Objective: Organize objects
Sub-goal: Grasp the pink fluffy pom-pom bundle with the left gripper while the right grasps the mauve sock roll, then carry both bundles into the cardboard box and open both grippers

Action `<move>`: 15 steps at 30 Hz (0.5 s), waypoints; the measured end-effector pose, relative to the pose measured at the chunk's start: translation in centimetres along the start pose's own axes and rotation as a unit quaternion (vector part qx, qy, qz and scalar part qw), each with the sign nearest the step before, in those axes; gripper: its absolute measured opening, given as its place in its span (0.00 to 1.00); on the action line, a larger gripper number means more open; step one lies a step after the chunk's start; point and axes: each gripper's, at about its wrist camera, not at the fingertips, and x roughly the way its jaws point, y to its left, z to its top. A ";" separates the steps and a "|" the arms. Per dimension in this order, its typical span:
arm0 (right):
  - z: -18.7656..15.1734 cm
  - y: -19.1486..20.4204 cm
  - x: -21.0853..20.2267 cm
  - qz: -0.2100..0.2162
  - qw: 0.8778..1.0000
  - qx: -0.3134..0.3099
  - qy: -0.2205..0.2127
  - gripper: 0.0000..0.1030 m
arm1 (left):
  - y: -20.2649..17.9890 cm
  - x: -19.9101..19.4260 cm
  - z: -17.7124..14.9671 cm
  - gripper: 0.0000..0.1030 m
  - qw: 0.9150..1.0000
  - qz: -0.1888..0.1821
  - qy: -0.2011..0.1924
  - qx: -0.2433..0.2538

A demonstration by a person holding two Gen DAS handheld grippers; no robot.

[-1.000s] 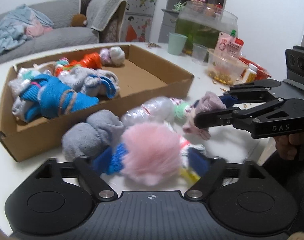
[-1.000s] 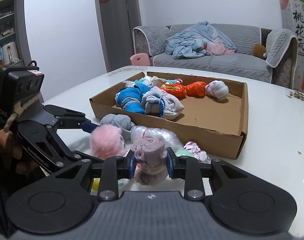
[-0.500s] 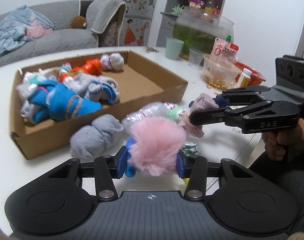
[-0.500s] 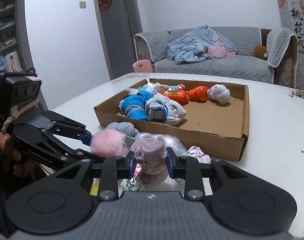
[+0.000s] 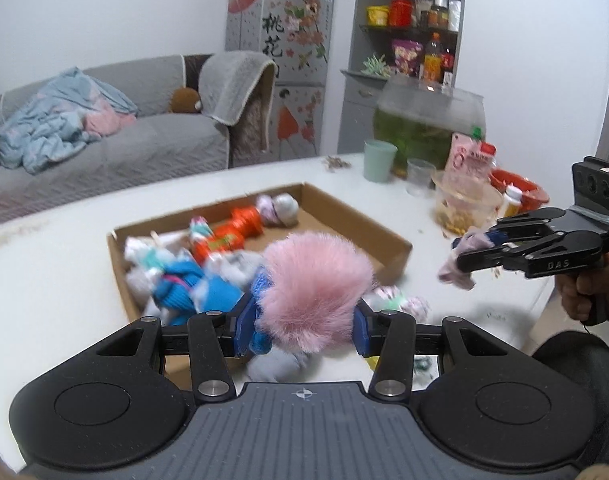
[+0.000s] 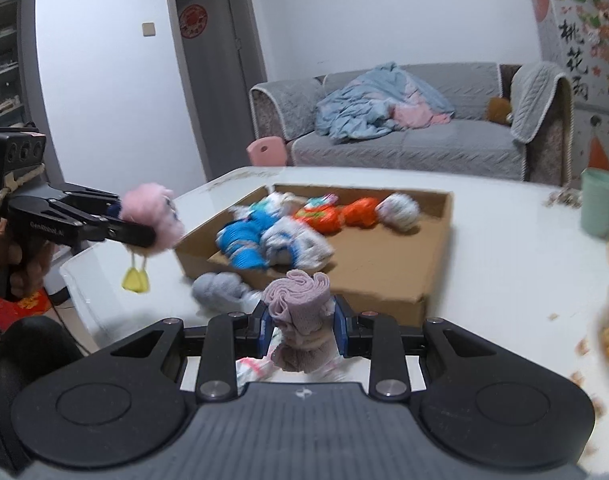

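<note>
My left gripper is shut on a fluffy pink sock bundle and holds it in the air above the table's near edge; it also shows in the right wrist view, with yellow tags hanging below. My right gripper is shut on a rolled mauve sock, lifted off the table; it shows at the right of the left wrist view. A shallow cardboard box on the white table holds several rolled socks, blue, orange and white.
A grey sock bundle and small patterned bundles lie on the table in front of the box. A green cup, a clear cup, a bowl of snacks and a fish tank stand at the table's far right. A sofa is behind.
Both grippers have risen from the pile in front of the box, each with its sock bundle. The left one closed on the pink bundle a second ago and then lifted it.
</note>
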 end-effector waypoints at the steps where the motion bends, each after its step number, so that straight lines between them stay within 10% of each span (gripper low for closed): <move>1: 0.4 -0.2 -0.3 -0.003 1.000 -0.003 -0.003 0.27 | 0.2 -0.1 0.3 0.52 1.000 0.001 -0.003 0.000; 15: 7.8 -2.9 1.5 -0.017 0.998 -0.055 -0.005 0.27 | 0.3 3.1 8.2 0.52 0.998 0.007 -0.015 0.053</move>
